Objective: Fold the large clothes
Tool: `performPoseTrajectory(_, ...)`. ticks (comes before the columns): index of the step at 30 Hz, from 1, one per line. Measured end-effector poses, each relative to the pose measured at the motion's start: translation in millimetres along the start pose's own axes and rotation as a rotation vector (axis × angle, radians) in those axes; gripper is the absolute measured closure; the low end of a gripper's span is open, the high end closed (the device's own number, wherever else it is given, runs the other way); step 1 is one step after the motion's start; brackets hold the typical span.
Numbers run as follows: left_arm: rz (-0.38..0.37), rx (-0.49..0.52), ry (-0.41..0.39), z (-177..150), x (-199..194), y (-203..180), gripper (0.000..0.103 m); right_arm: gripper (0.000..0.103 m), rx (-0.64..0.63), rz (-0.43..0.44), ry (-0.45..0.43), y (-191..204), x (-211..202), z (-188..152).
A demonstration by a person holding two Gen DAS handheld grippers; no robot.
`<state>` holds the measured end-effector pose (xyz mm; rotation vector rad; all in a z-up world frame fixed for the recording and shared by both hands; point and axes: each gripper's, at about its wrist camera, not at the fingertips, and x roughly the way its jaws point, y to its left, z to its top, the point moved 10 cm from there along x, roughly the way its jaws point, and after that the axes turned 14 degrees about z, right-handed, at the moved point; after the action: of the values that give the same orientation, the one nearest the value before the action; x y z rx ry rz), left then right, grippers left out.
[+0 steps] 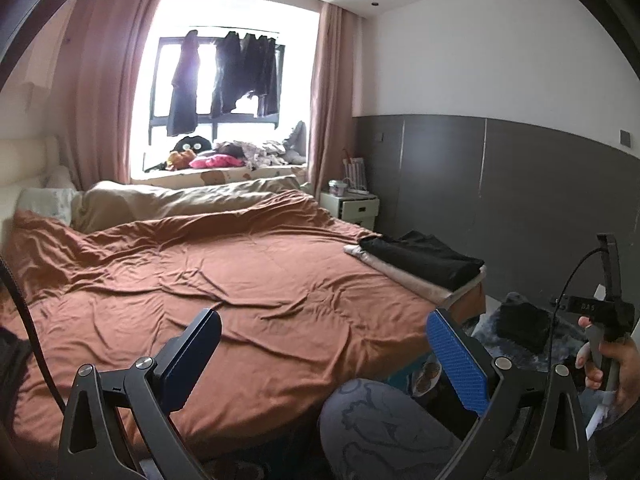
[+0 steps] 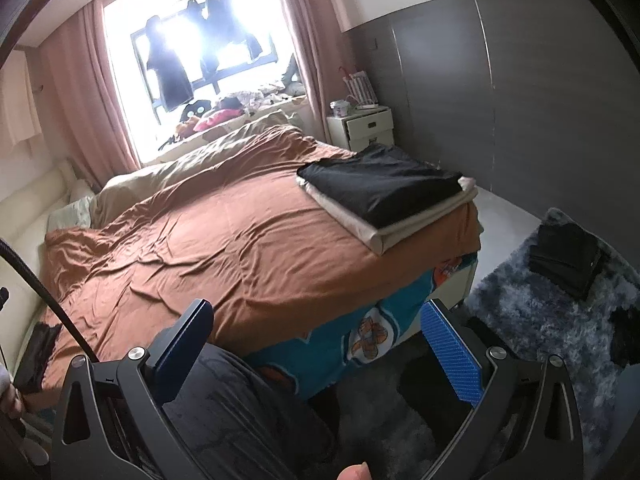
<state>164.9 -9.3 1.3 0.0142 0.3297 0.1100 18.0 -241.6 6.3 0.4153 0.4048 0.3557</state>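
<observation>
A folded black garment (image 1: 420,258) (image 2: 380,186) lies on a folded cream garment (image 1: 404,276) (image 2: 384,232) at the bed's right corner. A second folded black garment (image 2: 566,262) (image 1: 522,326) lies on the shaggy grey rug (image 2: 532,320) on the floor. My left gripper (image 1: 324,354) is open and empty, held above the near edge of the bed. My right gripper (image 2: 320,344) is open and empty, held above the bed's side and my leg. The right gripper's handle, held in a hand, shows in the left wrist view (image 1: 604,320).
The bed has a wrinkled brown cover (image 1: 224,280) (image 2: 224,240) with a beige duvet (image 1: 168,200) behind. A white nightstand (image 2: 360,128) stands by the grey wall. My patterned trouser leg (image 1: 380,428) is in front. Clothes hang at the bright window (image 1: 224,76).
</observation>
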Motion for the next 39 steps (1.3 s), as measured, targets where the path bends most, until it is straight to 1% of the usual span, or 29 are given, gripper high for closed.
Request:
performPoseTrajectory(5, 0.021, -0.017, 0.021, -23, -13, 6, 0.0, 0.0, -0.007, 0.009, 0.015, 11, 2, -22)
performPoseTrajectory(10, 0.042, -0.062, 0.023, -39, -27, 16, 0.0, 0.0, -0.032, 0.055, 0.038, 25, 2, -38)
performPoseTrajectory(14, 0.061, -0.072, 0.016, -45, -33, 23, 0.0, 0.0, -0.051, 0.062, 0.027, 28, -1, -38)
performPoseTrajectory(19, 0.068, -0.09, 0.022, -48, -33, 28, 0.0, 0.0, -0.042, 0.07, 0.012, 30, -3, -47)
performPoseTrajectory(25, 0.08, -0.082, 0.023, -53, -36, 29, 0.0, 0.0, -0.031, 0.083, 0.012, 32, 0, -55)
performPoseTrajectory(39, 0.085, -0.063, 0.006, -48, -44, 26, 0.0, 0.0, -0.027, 0.095, -0.006, 36, -1, -55)
